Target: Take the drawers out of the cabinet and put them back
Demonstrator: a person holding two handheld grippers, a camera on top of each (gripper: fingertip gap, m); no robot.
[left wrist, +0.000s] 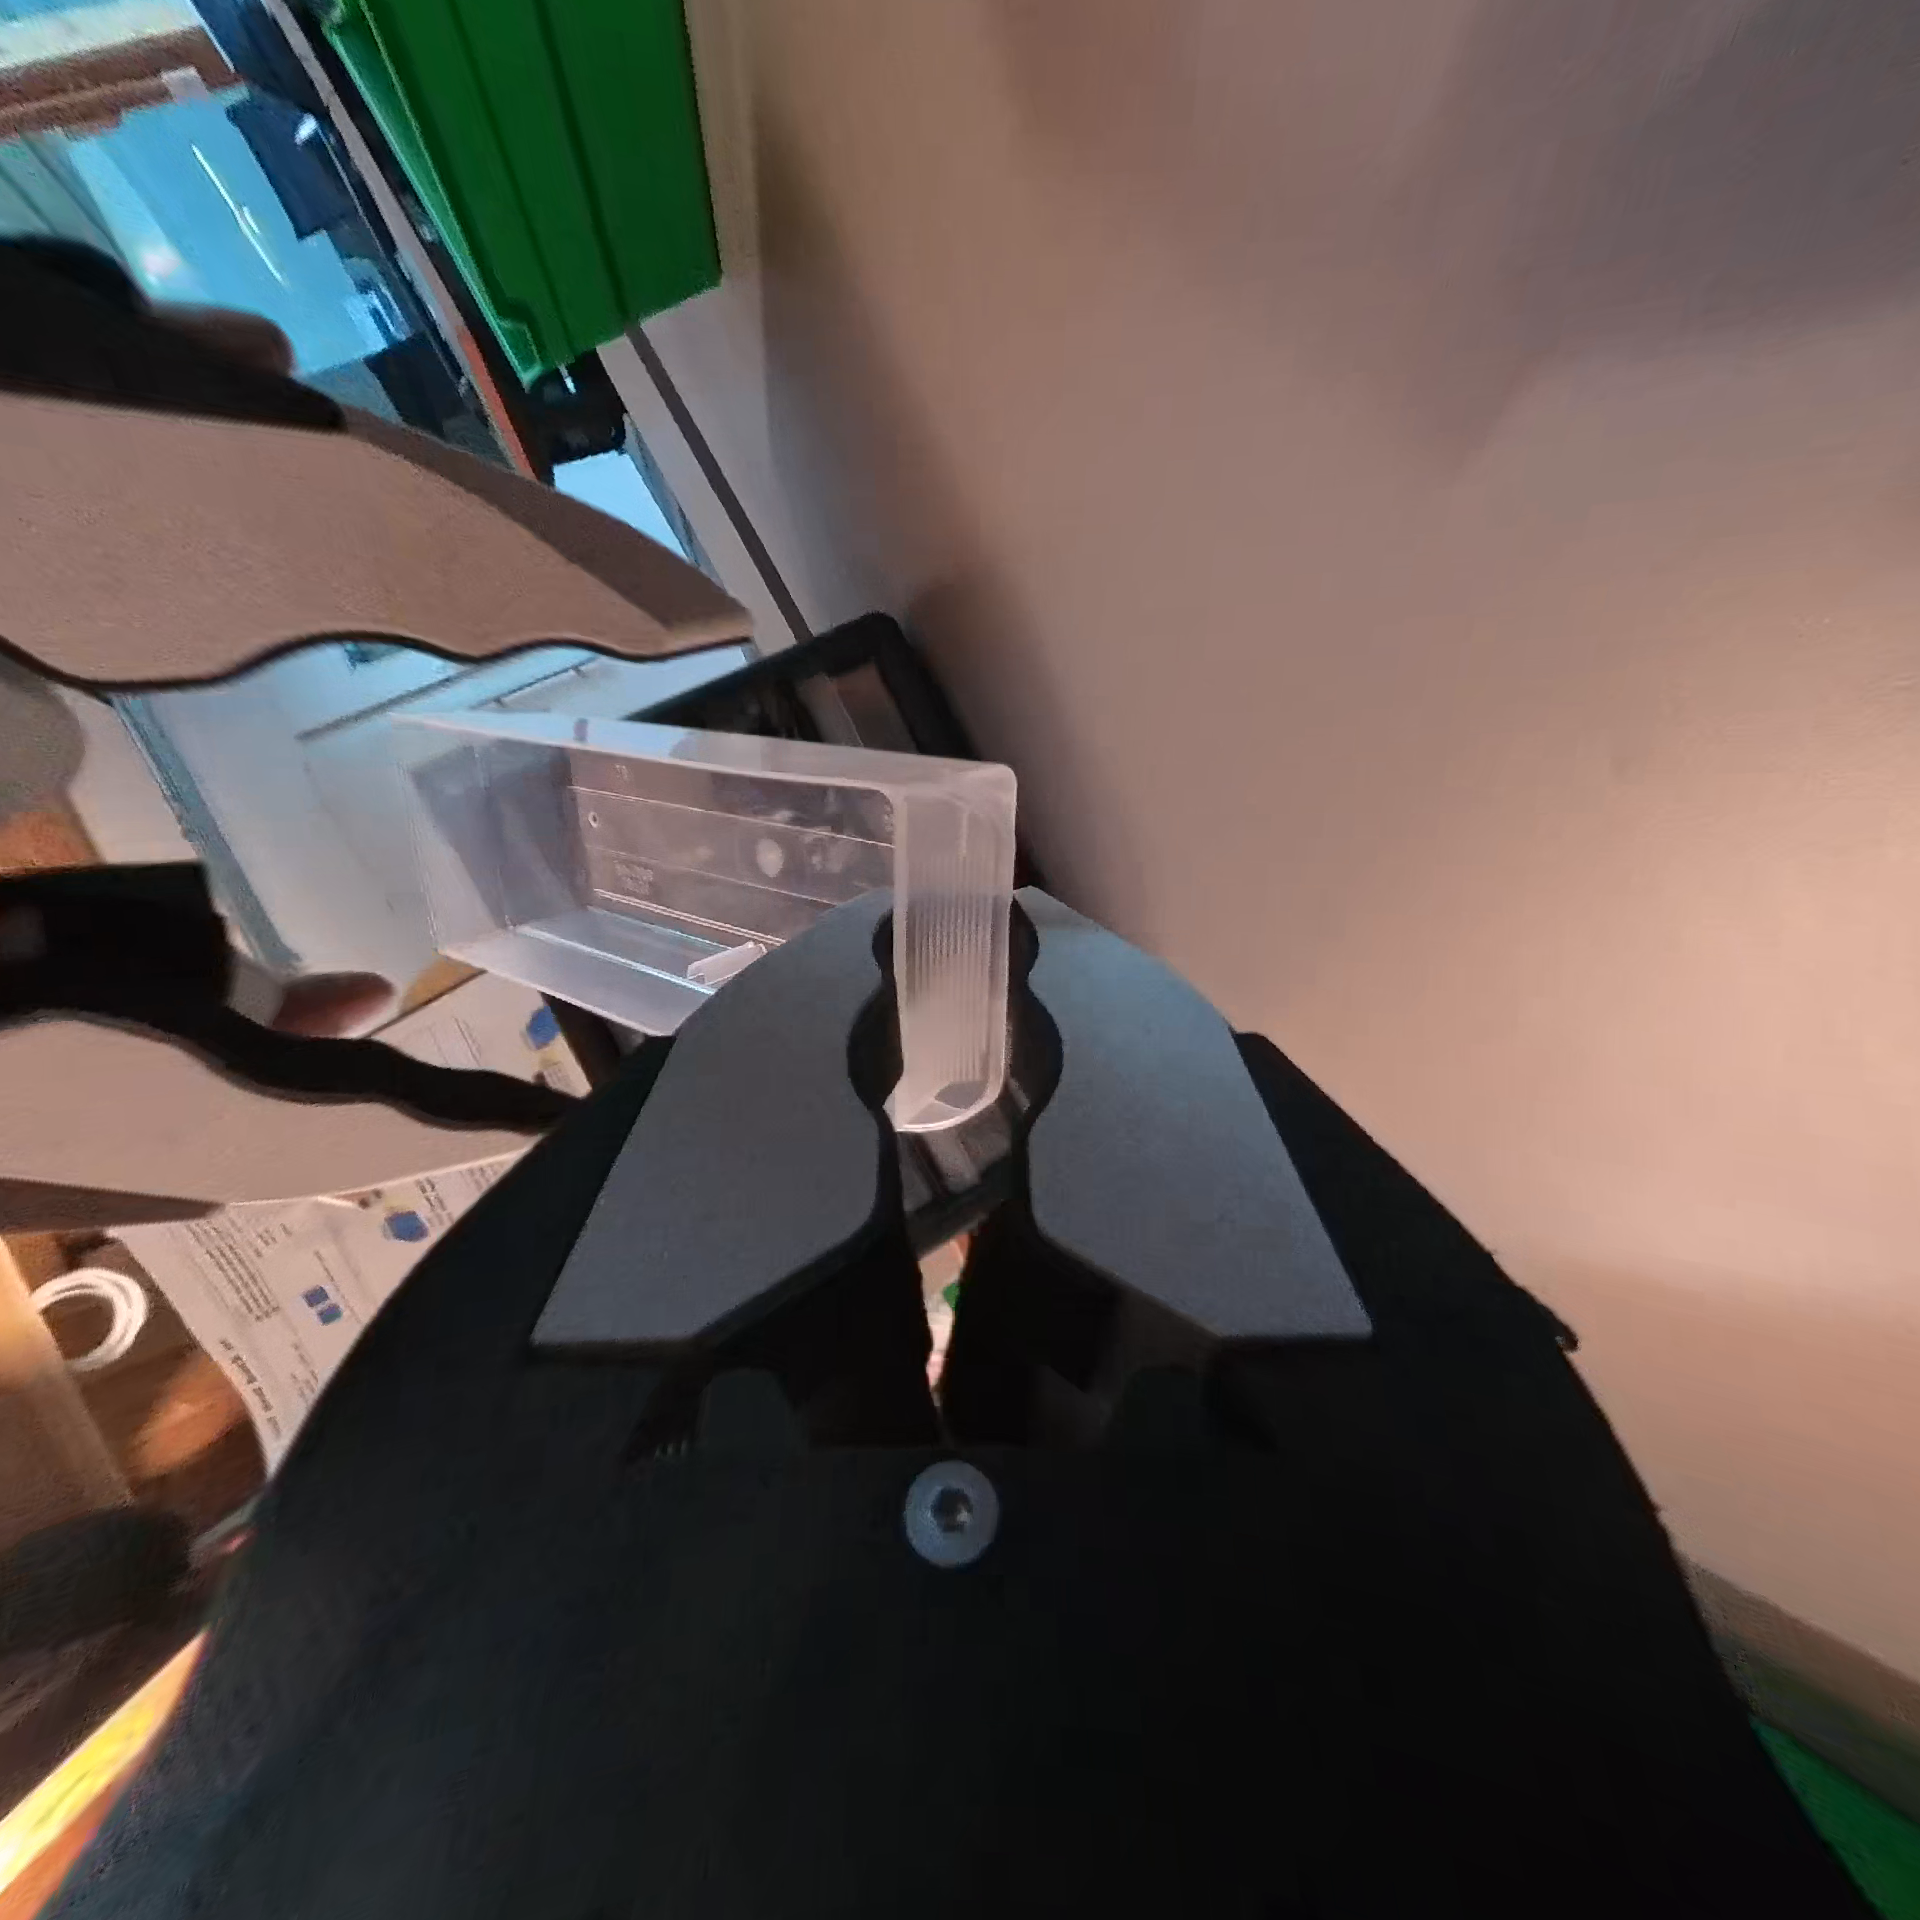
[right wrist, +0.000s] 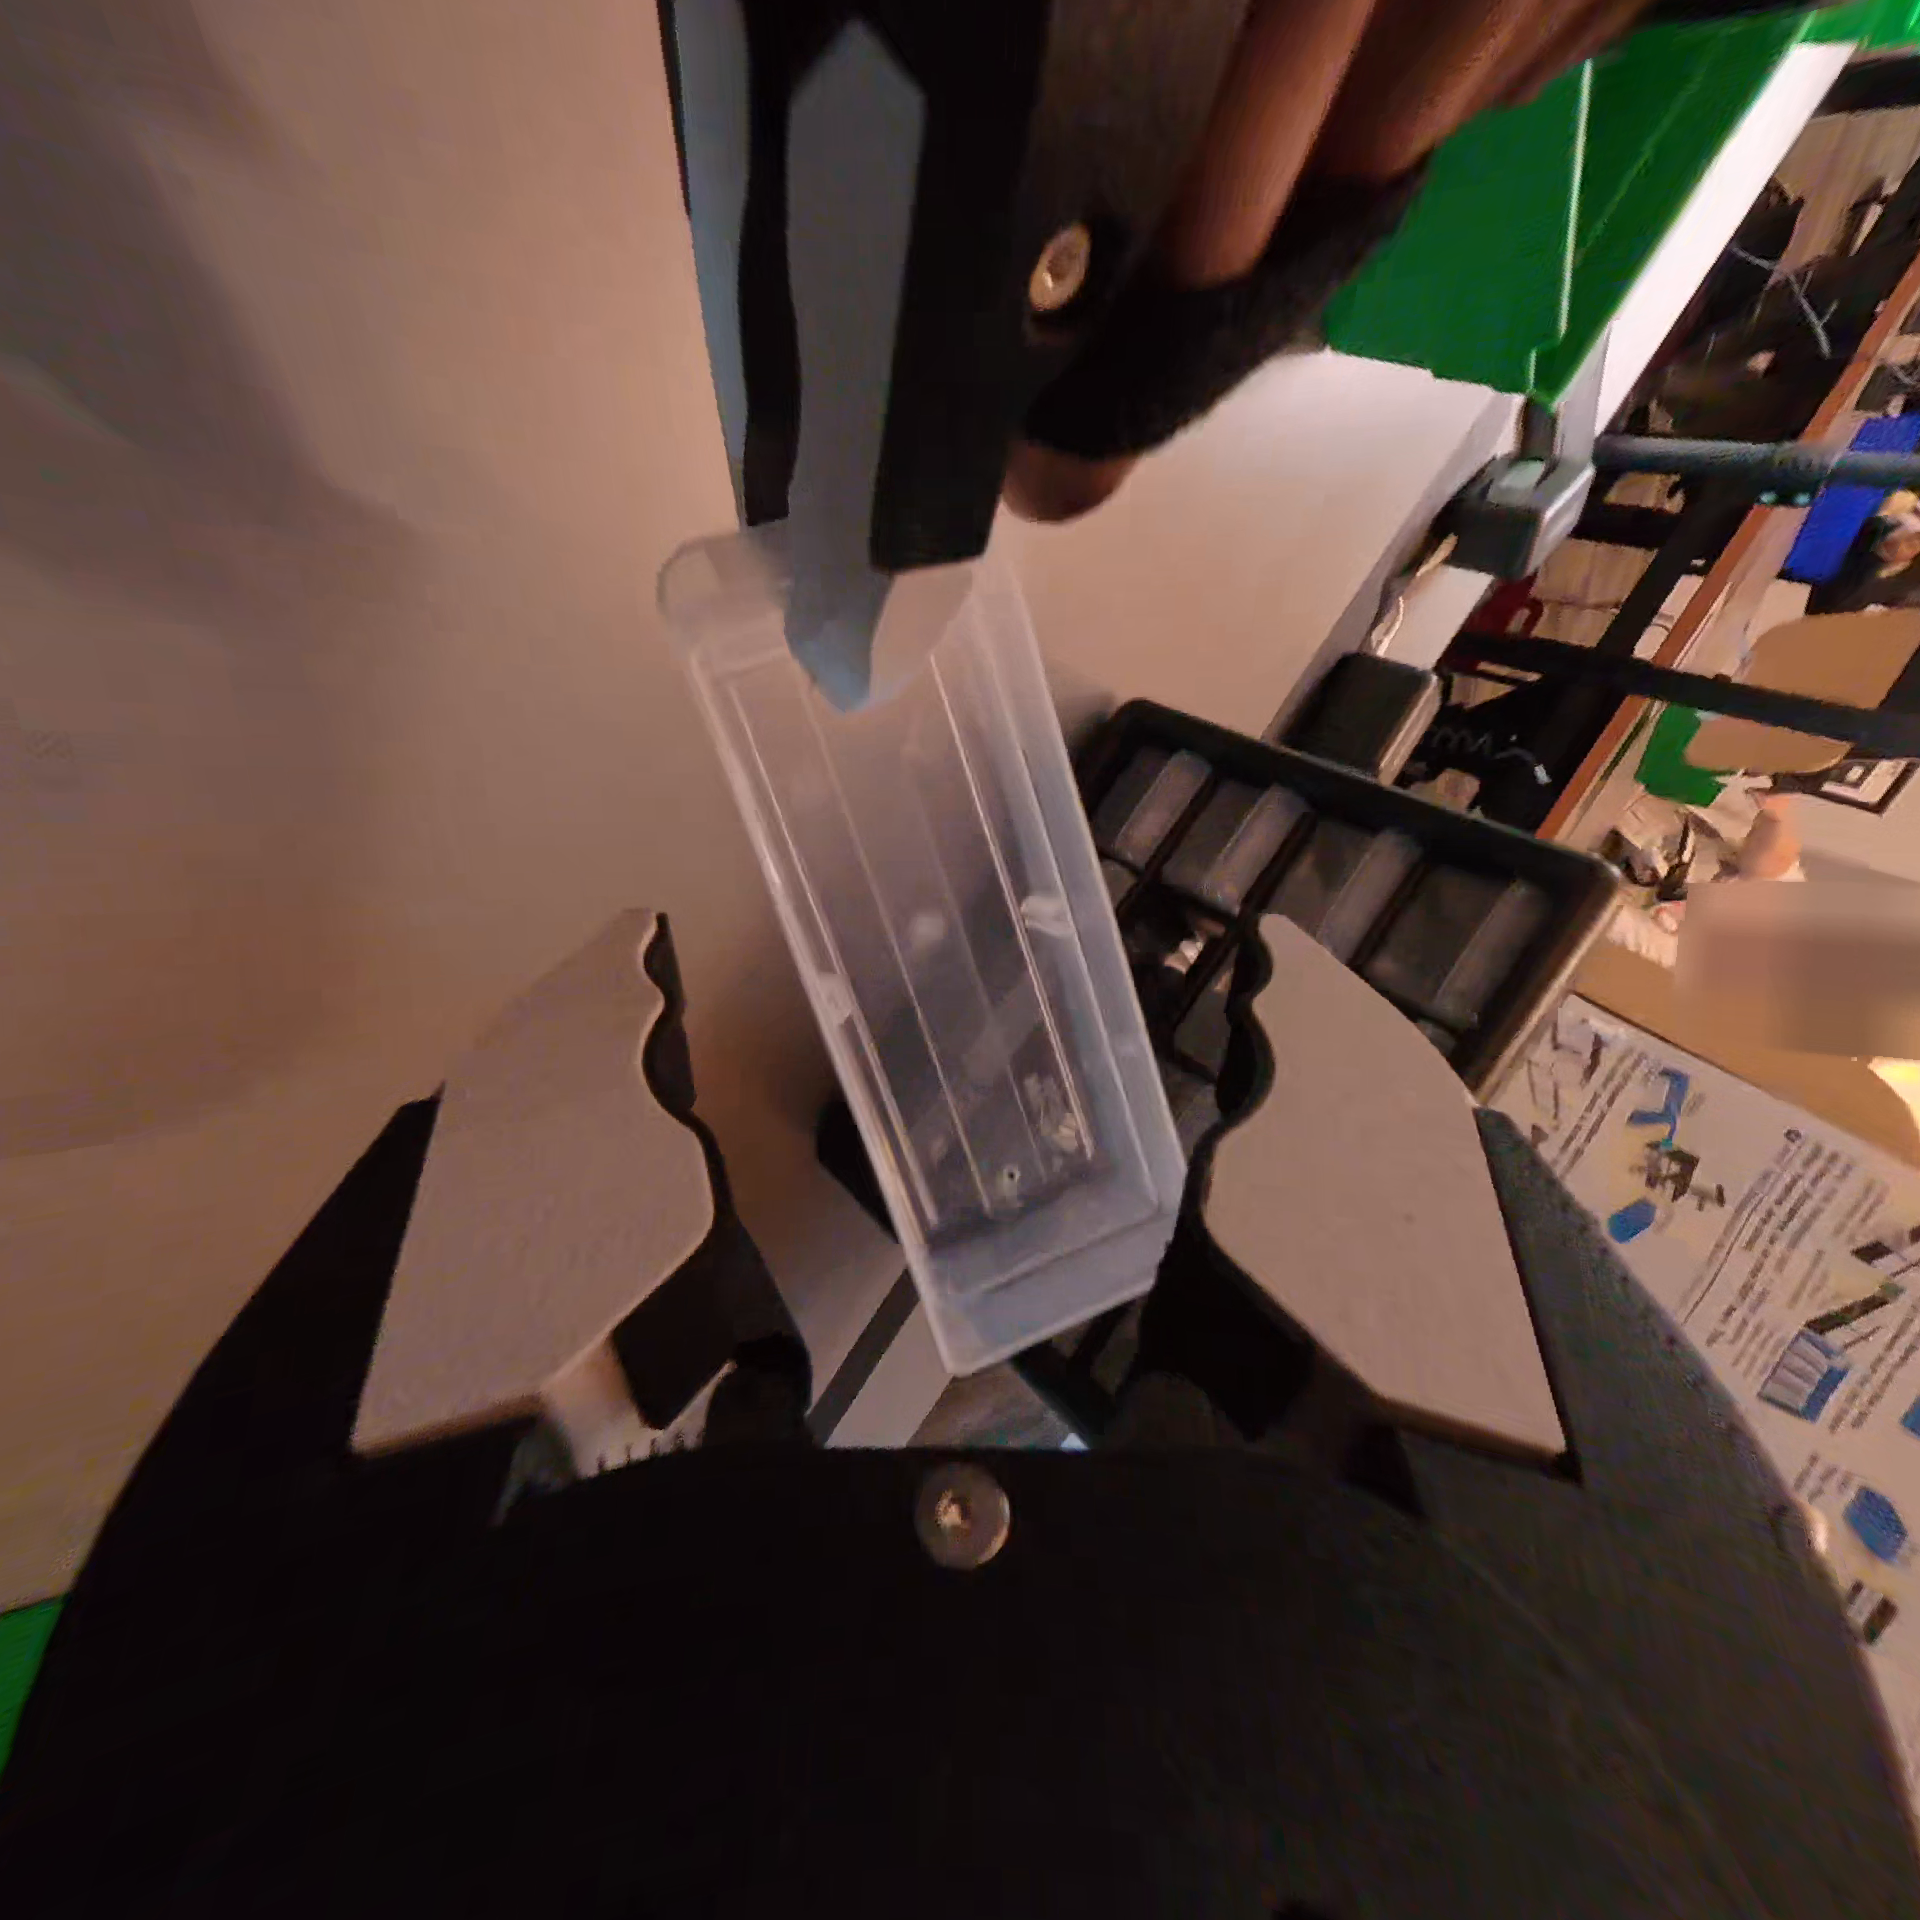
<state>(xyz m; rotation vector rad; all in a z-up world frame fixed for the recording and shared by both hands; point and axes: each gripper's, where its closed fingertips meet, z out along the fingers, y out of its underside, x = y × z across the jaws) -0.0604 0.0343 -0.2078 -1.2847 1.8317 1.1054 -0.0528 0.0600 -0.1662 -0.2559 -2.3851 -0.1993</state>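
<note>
My left gripper [left wrist: 954, 935] is shut on the ribbed handle tab [left wrist: 951, 1008] of a clear plastic drawer [left wrist: 665, 862] and holds it in the air. The black cabinet [left wrist: 831, 675] lies just behind it. My right gripper [right wrist: 956, 935] is open, its jaws wide on either side of the drawer's [right wrist: 935, 1018] back end; I cannot tell whether they touch it. In the right wrist view the left gripper [right wrist: 873, 613] holds the drawer's far end, and the cabinet [right wrist: 1351, 862] shows several drawer fronts. The open right gripper [left wrist: 644, 873] shows at the left of the left wrist view.
A beige surface [left wrist: 1351, 520] fills the right of the left wrist view. A green board [right wrist: 1507, 239] stands behind the cabinet. Printed sheets [right wrist: 1714, 1247] lie beside it. A gloved hand [right wrist: 1195, 312] holds the left gripper. A white cable coil [left wrist: 88, 1314] lies low at the left.
</note>
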